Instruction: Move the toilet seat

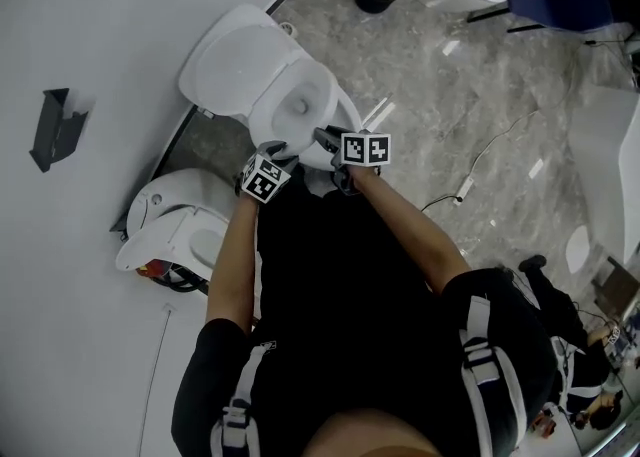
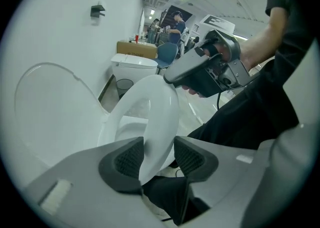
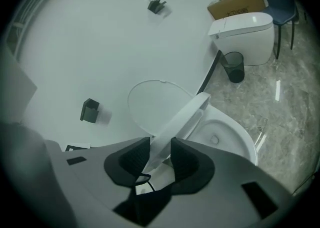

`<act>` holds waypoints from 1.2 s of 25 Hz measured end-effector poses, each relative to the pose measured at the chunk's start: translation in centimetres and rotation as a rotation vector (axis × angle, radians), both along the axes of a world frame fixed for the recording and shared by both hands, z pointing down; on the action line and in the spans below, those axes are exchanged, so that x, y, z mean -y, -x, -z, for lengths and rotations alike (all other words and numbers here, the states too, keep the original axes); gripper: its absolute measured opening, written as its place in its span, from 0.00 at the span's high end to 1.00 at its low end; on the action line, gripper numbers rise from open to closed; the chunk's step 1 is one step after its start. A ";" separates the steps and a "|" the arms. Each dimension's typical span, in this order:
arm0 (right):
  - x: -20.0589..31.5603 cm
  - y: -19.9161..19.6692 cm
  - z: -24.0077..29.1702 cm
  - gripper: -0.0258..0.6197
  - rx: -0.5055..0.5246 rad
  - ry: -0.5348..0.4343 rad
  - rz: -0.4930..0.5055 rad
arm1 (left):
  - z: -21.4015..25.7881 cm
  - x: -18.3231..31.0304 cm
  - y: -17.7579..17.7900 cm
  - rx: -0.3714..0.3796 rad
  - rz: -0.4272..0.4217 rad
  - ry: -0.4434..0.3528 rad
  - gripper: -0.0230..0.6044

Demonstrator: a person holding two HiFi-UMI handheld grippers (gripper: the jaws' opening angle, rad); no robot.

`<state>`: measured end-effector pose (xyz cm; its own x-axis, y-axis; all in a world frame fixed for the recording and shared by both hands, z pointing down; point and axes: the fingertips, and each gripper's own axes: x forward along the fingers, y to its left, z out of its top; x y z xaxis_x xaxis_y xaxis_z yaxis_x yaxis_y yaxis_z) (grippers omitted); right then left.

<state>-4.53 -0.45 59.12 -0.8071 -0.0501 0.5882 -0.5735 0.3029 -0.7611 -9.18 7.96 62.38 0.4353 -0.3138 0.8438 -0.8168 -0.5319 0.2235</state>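
Observation:
The white toilet seat (image 2: 157, 107) is tilted partway up over the bowl (image 3: 225, 137), its front edge between both grippers. My left gripper (image 2: 160, 158) is shut on the seat's front rim, the ring filling the space between its dark pads (image 2: 129, 159). My right gripper (image 3: 160, 158) is shut on the same seat (image 3: 182, 117), seen edge-on, a little further along the rim. The lid (image 1: 235, 65) stands raised against the wall. In the head view the left gripper (image 1: 275, 153) and right gripper (image 1: 325, 135) sit side by side at the bowl's near edge.
A second toilet (image 1: 175, 225) stands to the left along the wall, a third toilet (image 3: 245, 30) and a black bin (image 3: 233, 66) further along. Black holders (image 1: 55, 125) hang on the wall. A cable (image 1: 470, 185) lies on the marble floor. People (image 2: 175, 22) stand far off.

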 end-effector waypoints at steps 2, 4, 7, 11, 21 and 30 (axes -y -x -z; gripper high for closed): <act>0.0 0.8 0.3 0.76 -0.001 -0.008 0.004 | 0.4 0.0 0.7 -0.012 0.000 -0.024 0.67; 0.5 1.6 0.8 0.75 -0.001 -0.023 0.000 | 0.8 0.3 1.4 -0.017 -0.034 -0.042 0.67; 1.2 2.4 1.3 0.75 -0.013 -0.040 -0.045 | 1.2 0.9 2.2 -0.011 -0.126 -0.067 0.68; 2.0 4.7 2.4 0.75 -0.013 -0.076 -0.124 | 2.2 1.6 4.0 -0.044 -0.249 -0.095 0.69; 4.8 9.9 4.7 0.76 0.025 -0.146 -0.260 | 4.3 4.4 9.2 -0.154 -0.275 -0.149 0.67; 6.3 13.2 5.7 0.77 0.012 -0.178 -0.303 | 5.3 5.9 12.5 -0.160 -0.274 -0.192 0.67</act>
